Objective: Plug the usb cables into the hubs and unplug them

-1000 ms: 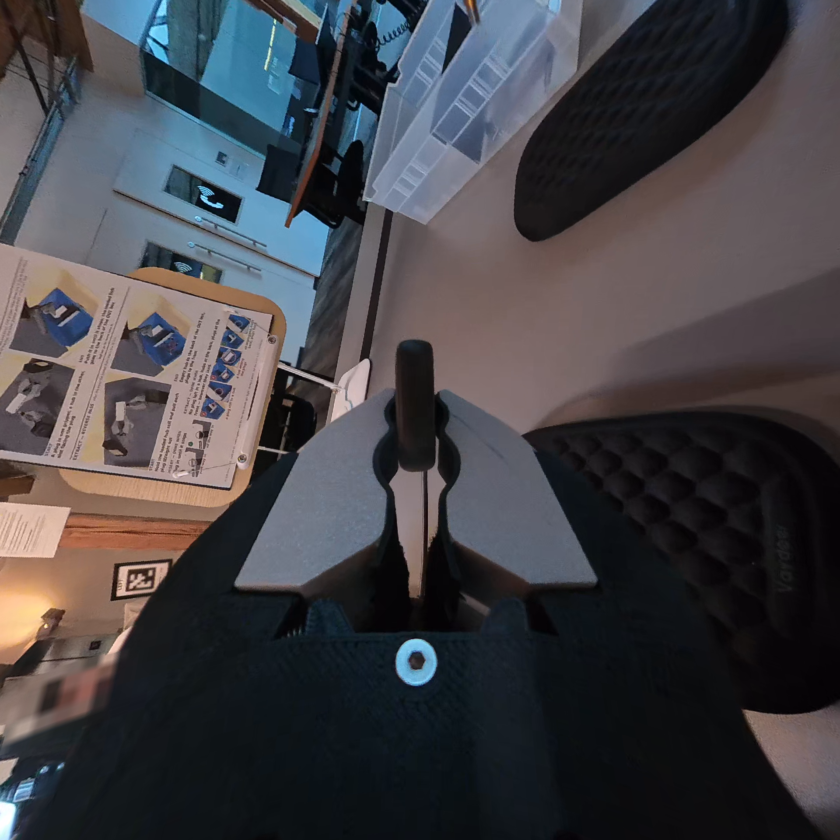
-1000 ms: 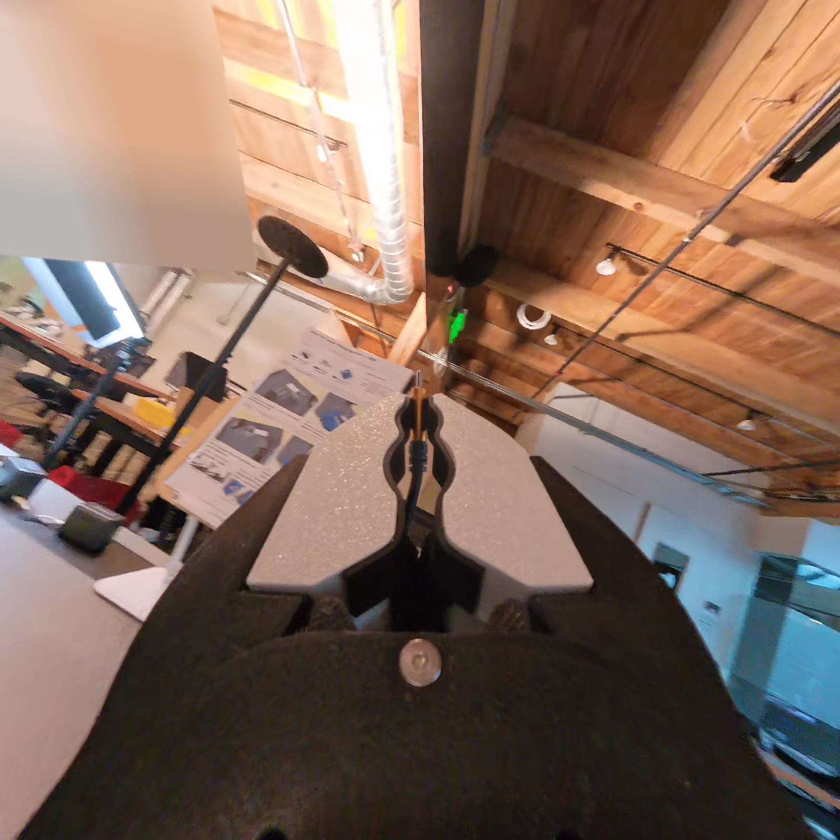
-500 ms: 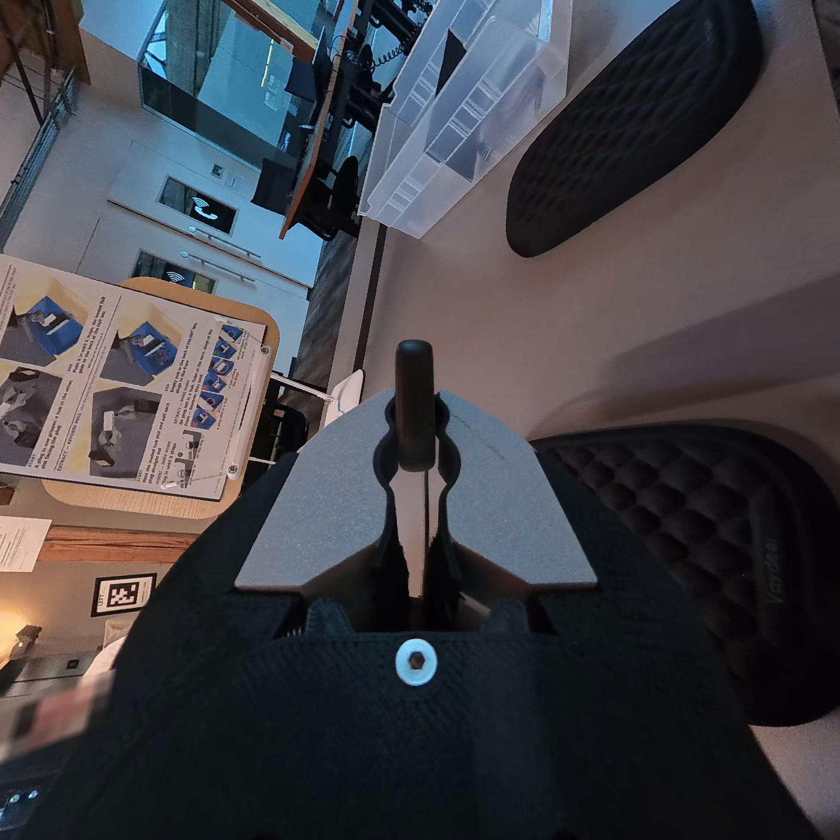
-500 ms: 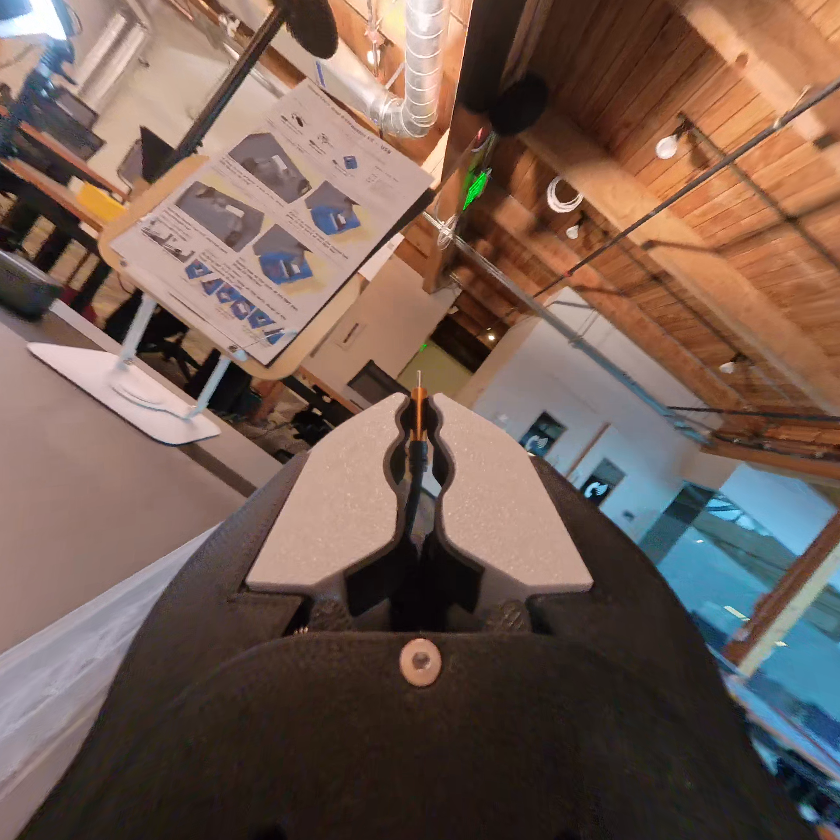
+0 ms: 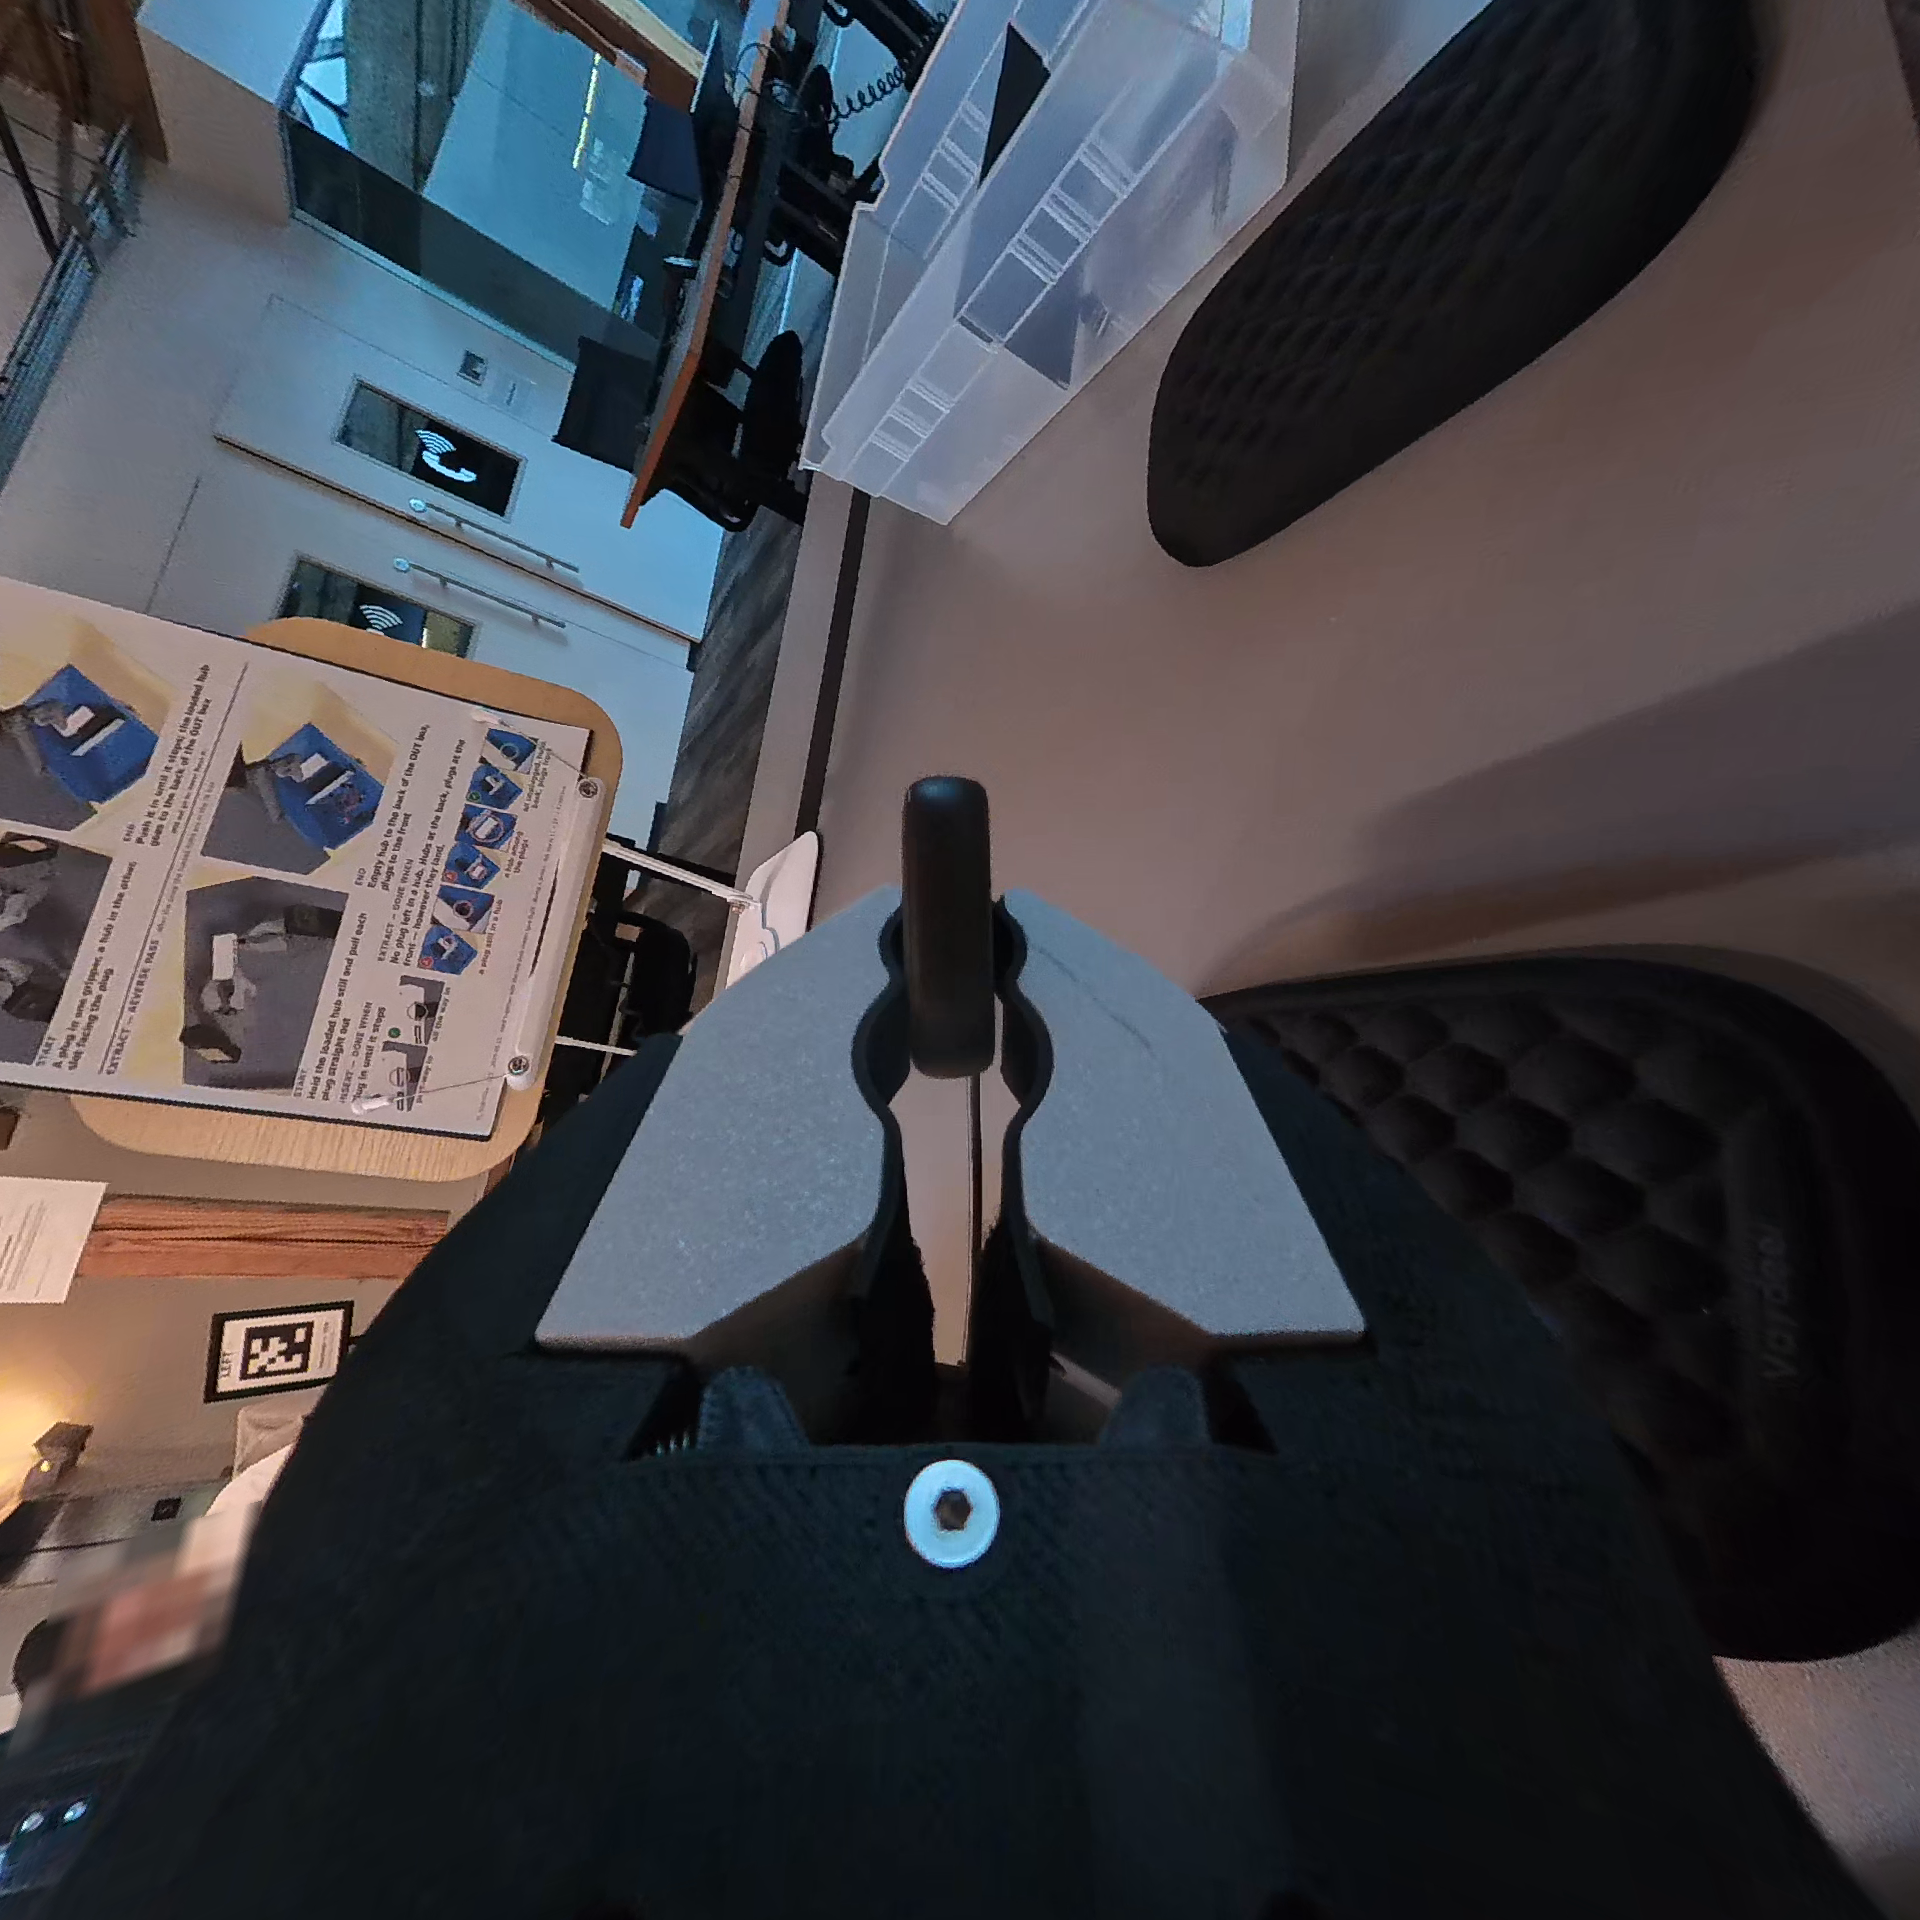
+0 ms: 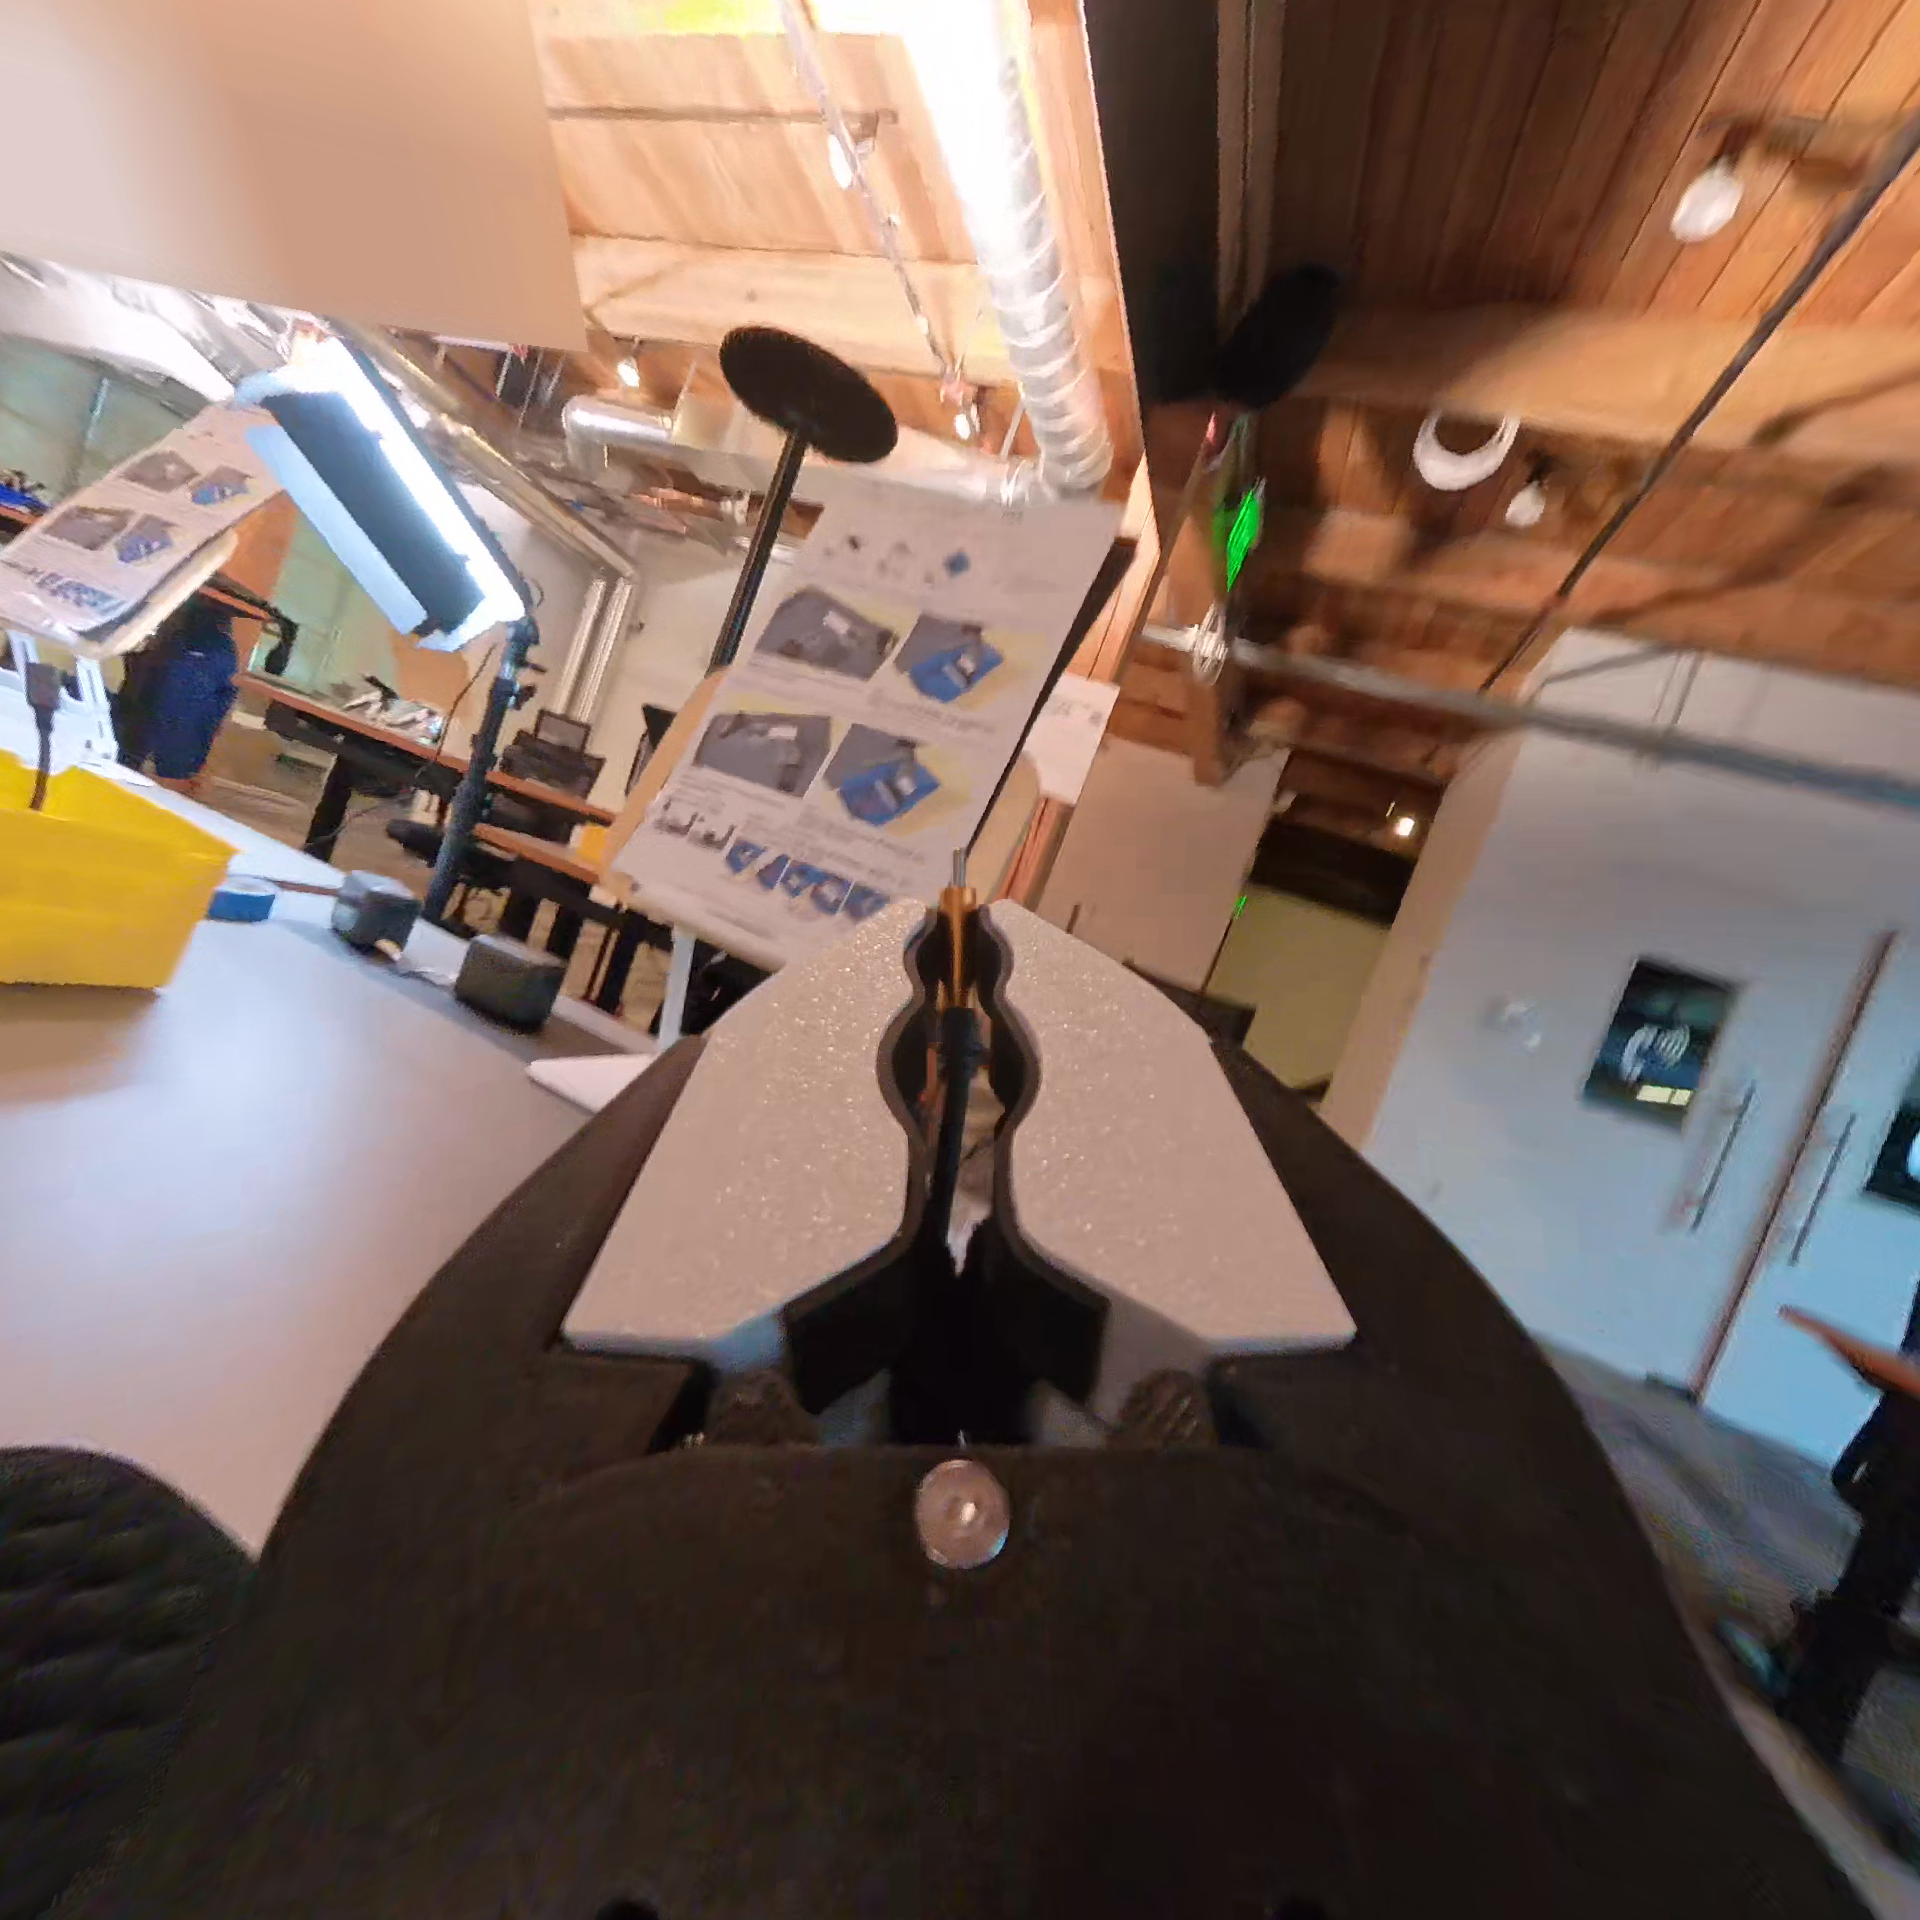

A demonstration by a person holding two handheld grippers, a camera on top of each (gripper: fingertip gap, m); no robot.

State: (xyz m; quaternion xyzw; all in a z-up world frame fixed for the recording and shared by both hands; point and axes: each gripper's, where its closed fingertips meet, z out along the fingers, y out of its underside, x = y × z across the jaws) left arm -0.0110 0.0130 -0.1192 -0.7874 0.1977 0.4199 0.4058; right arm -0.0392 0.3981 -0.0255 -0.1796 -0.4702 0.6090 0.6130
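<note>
A wooden plank ceiling (image 6: 1507, 156) with beams ran overhead, a silver duct (image 6: 1039, 343) and a bright strip light along it. White walls (image 6: 1621, 935) closed the far side, with a dark doorway (image 6: 1340, 883) and a green sign (image 6: 1244, 532) above. A grey table (image 6: 208, 1122) carried a yellow bin (image 6: 94, 883), blue tape (image 6: 241, 899) and two small grey blocks. A sheet on a white stand (image 6: 883, 707) stood at its far edge. A panel lamp (image 6: 384, 520) on a tripod shone behind. Two black mats (image 5: 1455, 270) and a clear organiser (image 5: 1039, 239) lay on the table.
</note>
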